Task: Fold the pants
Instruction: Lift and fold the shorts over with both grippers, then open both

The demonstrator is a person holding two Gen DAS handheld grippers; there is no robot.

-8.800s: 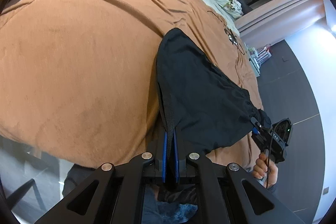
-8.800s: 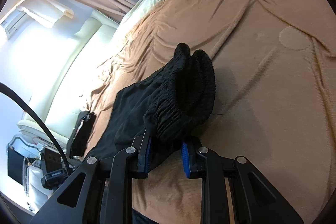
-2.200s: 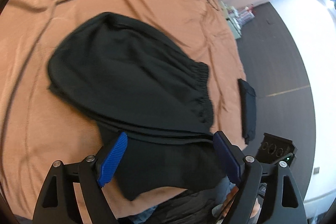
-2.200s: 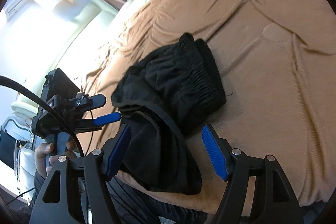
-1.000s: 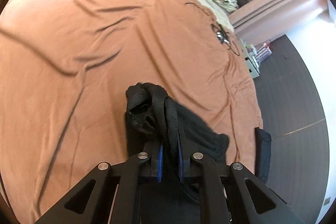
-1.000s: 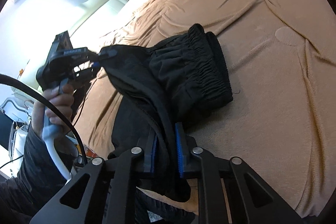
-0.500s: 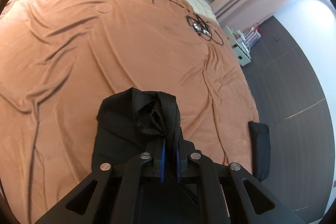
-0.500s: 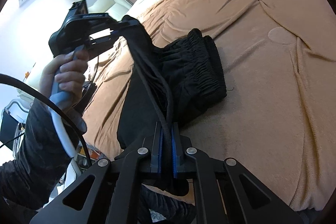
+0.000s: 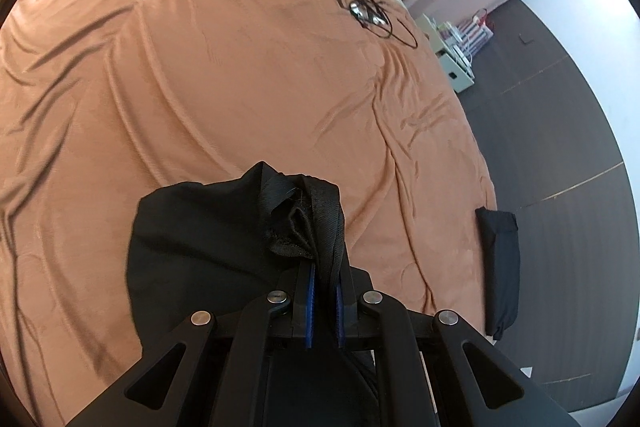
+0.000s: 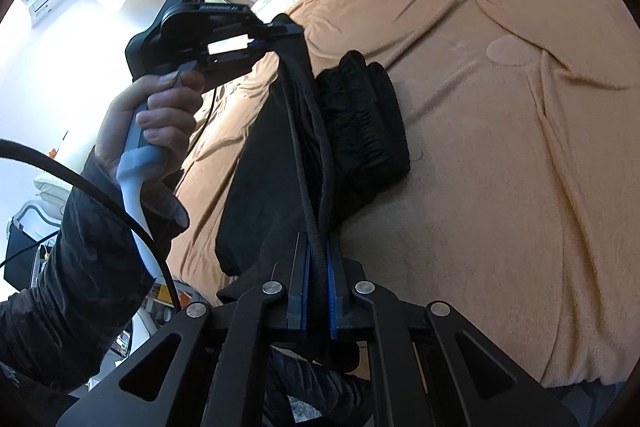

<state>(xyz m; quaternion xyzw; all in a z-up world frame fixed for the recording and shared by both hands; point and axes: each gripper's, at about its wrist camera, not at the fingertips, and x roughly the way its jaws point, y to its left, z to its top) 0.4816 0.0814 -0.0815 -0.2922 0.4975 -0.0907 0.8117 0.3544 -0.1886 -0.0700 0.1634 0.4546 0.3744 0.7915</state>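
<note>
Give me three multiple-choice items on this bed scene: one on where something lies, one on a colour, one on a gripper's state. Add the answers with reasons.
1. Where does the tangled cable lie?
A. on the blanket near the pillow end
B. on the floor
C. on the pants

2. What colour is the blanket?
A. grey
B. orange-brown
C. white

3. How does the right gripper stand?
A. wide open over the blanket
B. shut on the pants
C. shut on the cable

Answers: 1 A, the cable sits far up the blanket, by the pale bedding. 2 B, orange-brown fabric covers the bed in both views. 3 B, the blue pads pinch a black edge of the pants, while the left gripper grips another edge.
</note>
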